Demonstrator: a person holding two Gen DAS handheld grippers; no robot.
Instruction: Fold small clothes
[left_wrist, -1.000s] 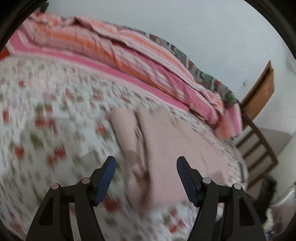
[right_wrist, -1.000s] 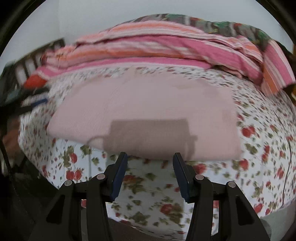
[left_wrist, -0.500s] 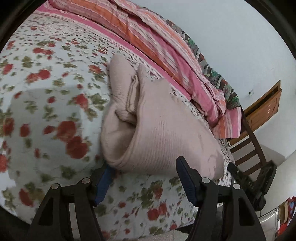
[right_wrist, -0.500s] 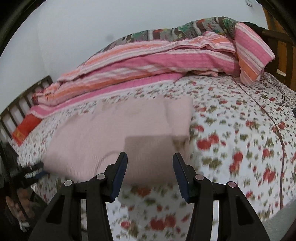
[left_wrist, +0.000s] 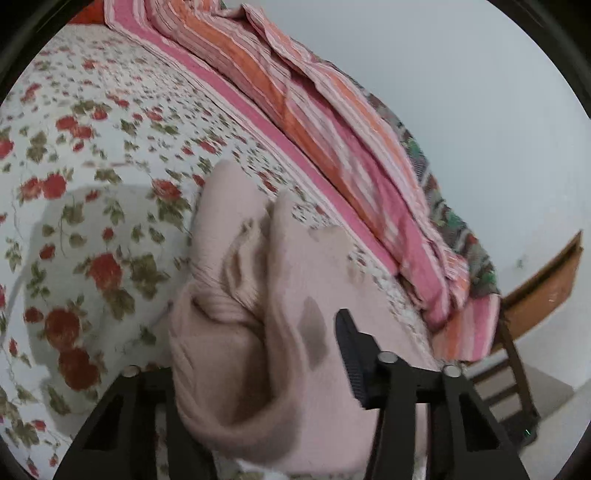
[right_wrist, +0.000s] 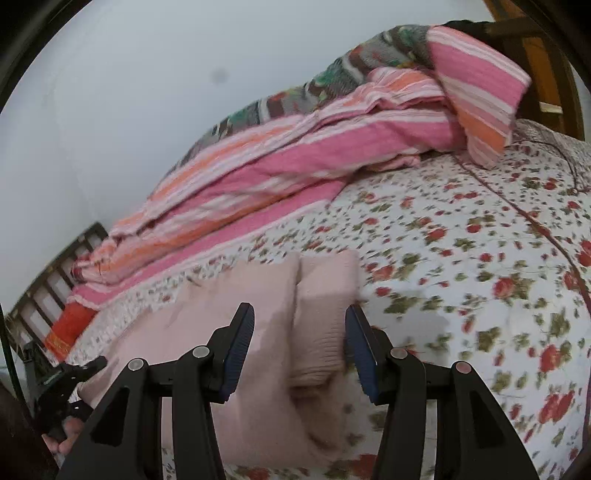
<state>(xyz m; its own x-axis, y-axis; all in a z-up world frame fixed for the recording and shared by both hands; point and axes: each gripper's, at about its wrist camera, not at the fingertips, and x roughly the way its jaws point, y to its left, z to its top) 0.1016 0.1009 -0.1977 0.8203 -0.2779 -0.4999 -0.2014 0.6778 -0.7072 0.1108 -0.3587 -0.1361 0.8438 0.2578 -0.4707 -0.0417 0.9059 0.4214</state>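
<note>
A pale pink knitted garment (left_wrist: 258, 295) lies folded on the floral bedsheet (left_wrist: 92, 221). My left gripper (left_wrist: 258, 332) is closing on its bunched near end; the thick fabric fills the gap and hides the left finger, while the right finger (left_wrist: 351, 362) presses against it. In the right wrist view the same garment (right_wrist: 258, 302) stretches off to the left. My right gripper (right_wrist: 299, 328) is open, with the ribbed folded end (right_wrist: 321, 332) lying between its fingers. The left gripper (right_wrist: 74, 373) and a hand holding it show at the lower left there.
A pink and orange striped blanket (left_wrist: 314, 110) is heaped along the wall side of the bed (right_wrist: 295, 158). A wooden bed frame (left_wrist: 535, 288) stands at one end and a slatted rail (right_wrist: 55, 284) at the other. A red cloth (right_wrist: 70, 325) lies near the rail.
My left gripper has moved in onto the garment's bunched end and narrowed around it. My right gripper has swung along the garment to its ribbed end, still as wide as before.
</note>
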